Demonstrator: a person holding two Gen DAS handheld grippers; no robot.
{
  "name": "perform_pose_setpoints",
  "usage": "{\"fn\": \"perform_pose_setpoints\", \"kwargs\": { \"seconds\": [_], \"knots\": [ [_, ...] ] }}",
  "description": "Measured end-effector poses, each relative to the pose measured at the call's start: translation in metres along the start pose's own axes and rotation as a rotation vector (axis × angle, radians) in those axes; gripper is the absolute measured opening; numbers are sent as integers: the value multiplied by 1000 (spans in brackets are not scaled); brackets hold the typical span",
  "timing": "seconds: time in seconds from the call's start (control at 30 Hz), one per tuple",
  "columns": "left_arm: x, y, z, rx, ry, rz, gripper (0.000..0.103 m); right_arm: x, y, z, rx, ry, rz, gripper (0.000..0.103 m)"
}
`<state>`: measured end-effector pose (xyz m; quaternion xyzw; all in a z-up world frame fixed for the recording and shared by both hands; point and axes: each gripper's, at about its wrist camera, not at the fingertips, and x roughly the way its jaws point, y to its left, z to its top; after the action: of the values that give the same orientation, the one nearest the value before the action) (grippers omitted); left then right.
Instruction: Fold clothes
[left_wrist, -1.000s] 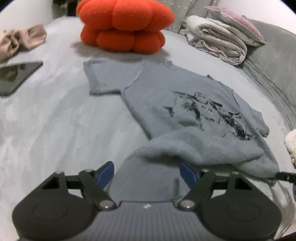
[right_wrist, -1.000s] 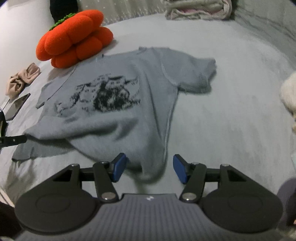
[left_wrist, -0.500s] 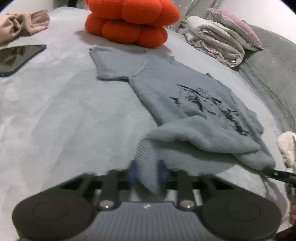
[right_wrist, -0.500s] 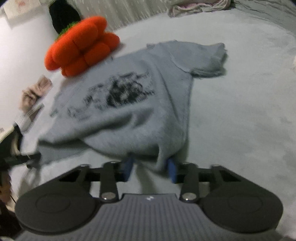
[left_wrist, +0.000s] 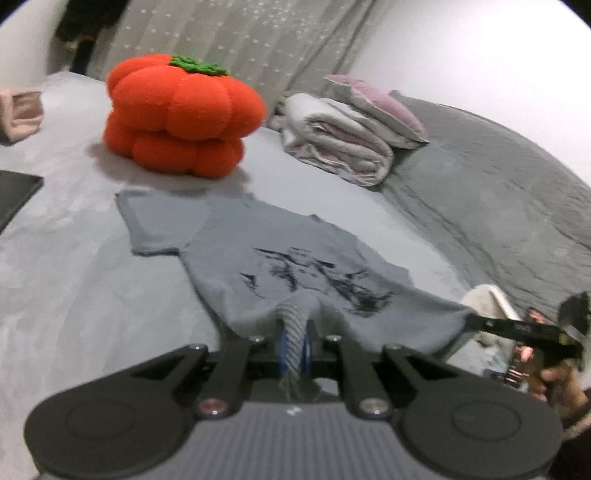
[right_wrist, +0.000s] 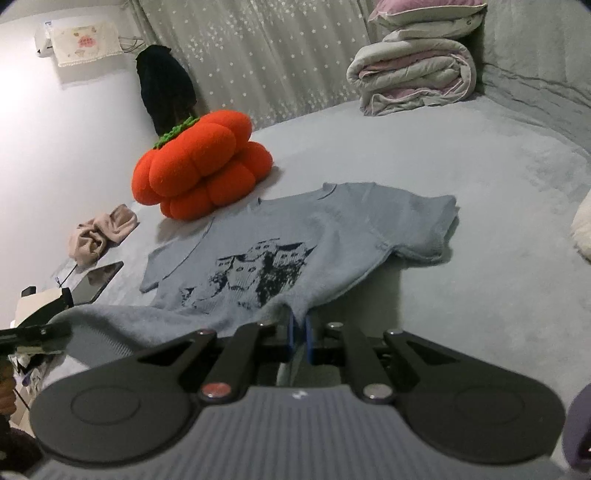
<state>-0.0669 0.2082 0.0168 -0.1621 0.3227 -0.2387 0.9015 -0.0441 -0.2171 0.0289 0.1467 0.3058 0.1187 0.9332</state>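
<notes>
A grey-blue T-shirt (left_wrist: 280, 254) with a dark print lies face up on the grey bed (left_wrist: 74, 295), collar toward the far side. My left gripper (left_wrist: 293, 347) is shut on the ribbed hem at one bottom corner, and the cloth bunches between its blue pads. In the right wrist view the T-shirt (right_wrist: 332, 229) rises from the bed to my right gripper (right_wrist: 299, 332), whose jaws are closing tight on the other hem corner. The hem hangs stretched between the two grippers, lifted off the bed. The right gripper's tip (left_wrist: 474, 320) shows at the left wrist view's right edge.
An orange pumpkin cushion (left_wrist: 177, 114) sits just beyond the collar. A folded quilt (left_wrist: 340, 140) with a pillow on it lies at the back. A dark phone (right_wrist: 96, 280) and a beige cloth (right_wrist: 99, 232) lie to the left, and a white soft thing (right_wrist: 581, 229) to the right.
Both grippers closed on the hem corners and rose, lifting the T-shirt's bottom edge off the bed. Both views tilted up toward the back wall.
</notes>
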Motion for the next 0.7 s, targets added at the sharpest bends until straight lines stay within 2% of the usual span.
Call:
{"fn": "perform_pose_setpoints", "kwargs": {
  "seconds": [0.1,0.27,0.4,0.47,0.53,0.6,0.7],
  "knots": [
    [6,2,-4,30,97,-13,9,0,-4,2,-6,20,-38,8],
    [40,6,-22,102,318,33,9,14,-16,-4,-31,96,-138,8],
    [59,13,-31,117,405,86,11,31,-24,-15,-28,159,-170,8],
    [61,15,-34,104,418,90,14,34,-27,-17,-18,172,-173,9],
    [57,19,-32,95,403,97,26,35,-29,-19,-7,179,-176,12],
    [54,21,-27,101,366,112,49,34,-31,-20,4,185,-172,13],
    [57,32,-18,53,318,141,50,31,-31,-20,24,198,-161,14]
  ]
}}
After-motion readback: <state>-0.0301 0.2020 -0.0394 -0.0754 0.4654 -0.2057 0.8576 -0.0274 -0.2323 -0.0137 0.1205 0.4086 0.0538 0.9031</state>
